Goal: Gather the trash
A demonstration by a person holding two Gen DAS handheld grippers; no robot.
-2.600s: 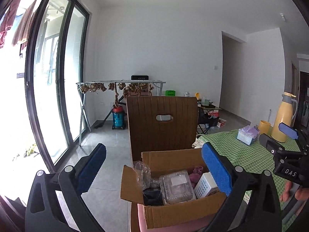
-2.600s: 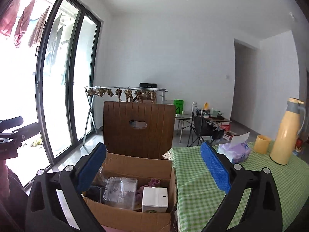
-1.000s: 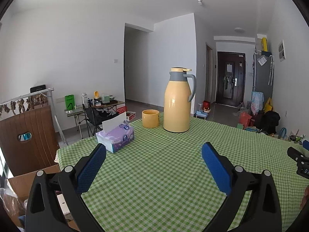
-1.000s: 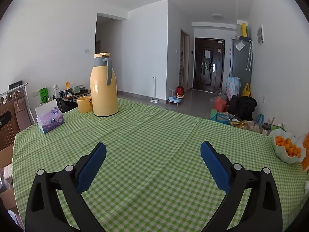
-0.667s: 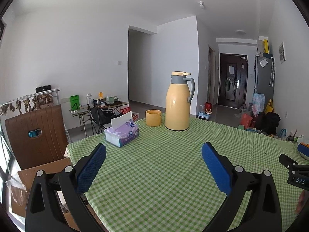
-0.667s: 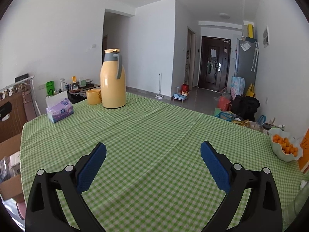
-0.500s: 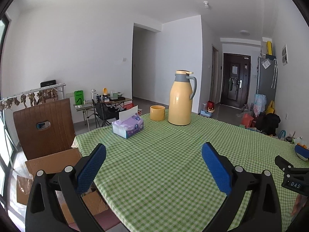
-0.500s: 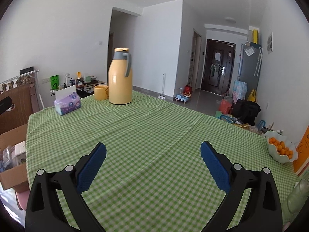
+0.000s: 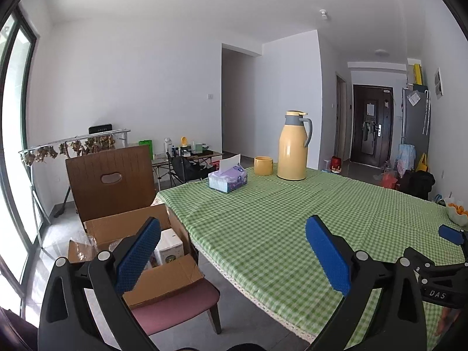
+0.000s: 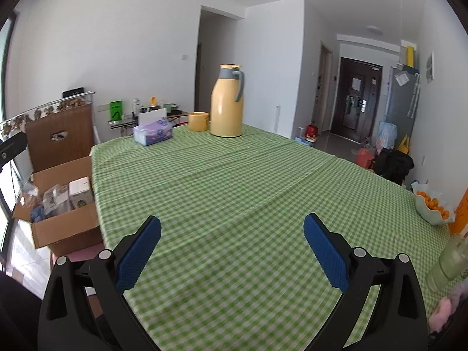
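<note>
Trash sits in the cardboard box (image 9: 152, 266), and that box rests on the pink-seated chair (image 9: 181, 307) just off the table's left edge. Inside it, from the right wrist view: a white carton (image 10: 81, 194), clear plastic packaging (image 10: 55, 200) and something dark in the corner, too small to name. The box's flaps stand open, its long side running roughly along the table edge.

Out from there, the green checked tablecloth (image 9: 292, 219) spreads wide and mostly bare. A tissue box (image 9: 227, 179), a yellow cup (image 9: 263, 165) and a tall yellow thermos (image 9: 292, 146) stand at the far end; a bowl of oranges (image 10: 430, 206) sits at the right edge, and a greenish bottle (image 10: 447, 260) pokes in low right beside something pink and blurred.

Both tools are empty. The left gripper (image 9: 232, 253) has its blue pads spread wide with nothing between them, hovering over the table's near left corner with the box just below and to its left. The right gripper (image 10: 232, 251) is equally wide apart and holding nothing, poised over the middle of the cloth.

No loose trash shows on the open cloth. By my read, any candidate lies low right, by the bottle, so the right hand is nearer, while the left is the closer one to the box.
</note>
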